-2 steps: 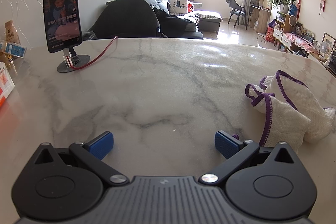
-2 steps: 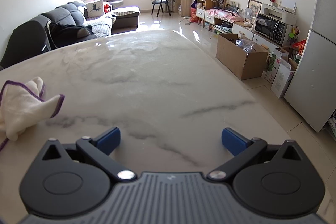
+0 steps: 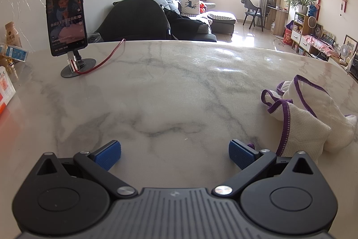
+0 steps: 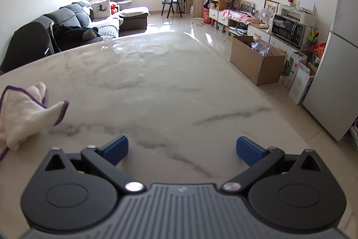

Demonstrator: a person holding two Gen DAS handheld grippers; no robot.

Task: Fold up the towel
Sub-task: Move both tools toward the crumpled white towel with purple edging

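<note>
Holding both claws spread and empty, you have the towel [image 3: 308, 118] crumpled in a loose heap on the marble bench [image 3: 170, 91], between them: just right of your left claw [image 3: 174, 152] and well left of your right claw [image 4: 181, 148]. It is not folded. Its purple hem twists through several layers, so a pinch could catch two plies and drag the heap across the slick stone. A purple thread lies right beside your left claw's right finger and could snag.
</note>
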